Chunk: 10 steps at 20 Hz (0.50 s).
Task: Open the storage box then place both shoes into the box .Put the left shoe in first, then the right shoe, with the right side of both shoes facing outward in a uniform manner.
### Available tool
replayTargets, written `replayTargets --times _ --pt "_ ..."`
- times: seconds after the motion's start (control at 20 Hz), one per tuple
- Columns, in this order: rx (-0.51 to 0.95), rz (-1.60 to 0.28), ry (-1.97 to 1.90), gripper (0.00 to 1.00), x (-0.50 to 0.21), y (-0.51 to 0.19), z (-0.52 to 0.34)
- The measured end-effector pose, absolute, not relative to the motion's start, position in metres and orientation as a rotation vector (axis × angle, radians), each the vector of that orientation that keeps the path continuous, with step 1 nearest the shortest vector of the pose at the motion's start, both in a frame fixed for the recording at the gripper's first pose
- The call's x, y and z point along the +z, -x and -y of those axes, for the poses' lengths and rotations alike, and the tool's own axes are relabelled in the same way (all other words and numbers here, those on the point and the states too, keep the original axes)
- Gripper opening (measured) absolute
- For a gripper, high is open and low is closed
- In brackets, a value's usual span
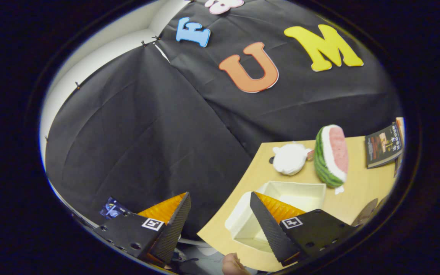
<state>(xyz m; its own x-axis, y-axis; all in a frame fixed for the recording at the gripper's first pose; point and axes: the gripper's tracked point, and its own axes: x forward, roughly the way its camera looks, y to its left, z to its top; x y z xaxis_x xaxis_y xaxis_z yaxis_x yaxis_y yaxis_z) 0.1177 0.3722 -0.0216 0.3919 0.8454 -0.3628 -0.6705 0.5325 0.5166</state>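
Black cloth (pixel 136 137) across the back of the booth, creased and pinned, with a strip of pale wall (pixel 101 42) beyond its upper edge. Light wooden table (pixel 361 187) off to the right side, seen at a tilt. White storage box (pixel 300 194) on that table, open at the top, nothing visible inside the part that shows, partly hidden behind the right finger. No lid to be made out on it. White plush toy (pixel 290 158) just beyond the box, and a plush watermelon slice (pixel 332 154) right beside that toy, green rind toward the box, pink face turned away. Book (pixel 382 145) with a dark cover farther along the table, near its far end. Something brown (pixel 365 214) at the table's near right corner, too cut off to name. Gripper (pixel 220 214) held up off the table, fingers wide apart, nothing between them; left finger against the black cloth, right finger over the near wall of the box. Small dark card or packet (pixel 113 208) just beside the left finger. Part of a hand (pixel 233 265) low down between the fingers, by the table's near edge.
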Motion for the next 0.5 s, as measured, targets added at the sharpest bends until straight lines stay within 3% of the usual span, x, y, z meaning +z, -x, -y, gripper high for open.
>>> replayTargets --times 0.5 --pt "0.677 -0.653 -0.138 0.96 -0.141 -0.167 -0.175"
